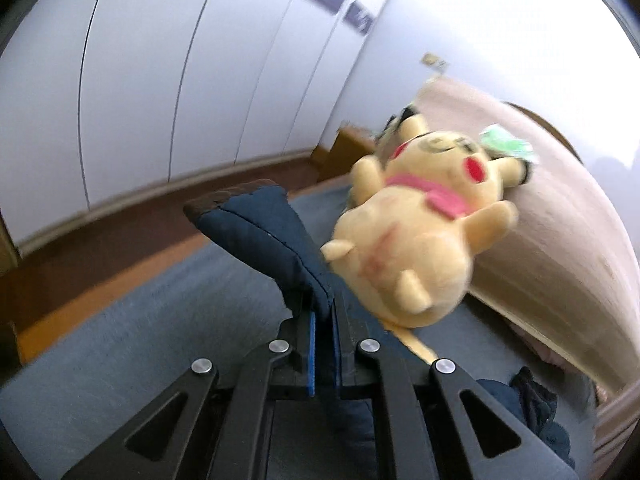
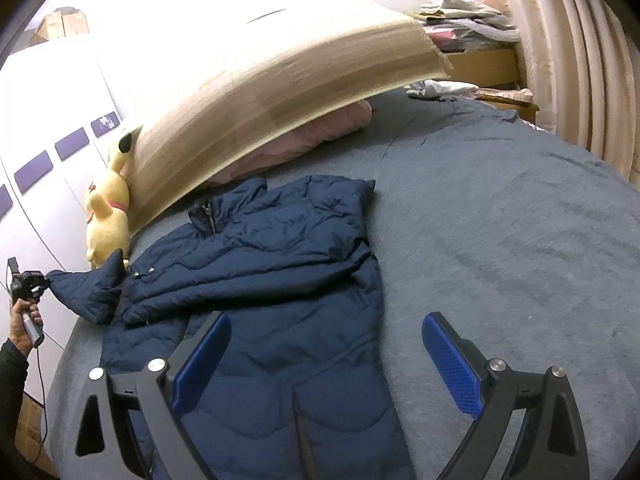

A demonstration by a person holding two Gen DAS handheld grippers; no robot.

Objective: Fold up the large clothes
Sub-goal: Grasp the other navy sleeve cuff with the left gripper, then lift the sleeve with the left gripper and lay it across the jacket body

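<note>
**Jacket sleeve pinched and lifted, ready to fold across**

Jacket (image 2: 256,280), navy and quilted, lies on the grey bed (image 2: 500,220), collar toward the far headboard (image 2: 280,92).

Left wrist view: the left claw (image 1: 324,320) is pressed together on the sleeve cuff (image 1: 256,232), which stands up out of the fingers, with a yellow plush toy (image 1: 420,232) just beyond to the right. The frame is blurred.

Right wrist view: the right claw (image 2: 324,360) hovers spread over the jacket's near hem, holding nothing. The raised sleeve (image 2: 92,292) sits at the jacket's left edge, beside the plush. Judged from here, the sleeve should travel rightward across the chest, kept low and taut, while the right claw pins the body flat.
</note>
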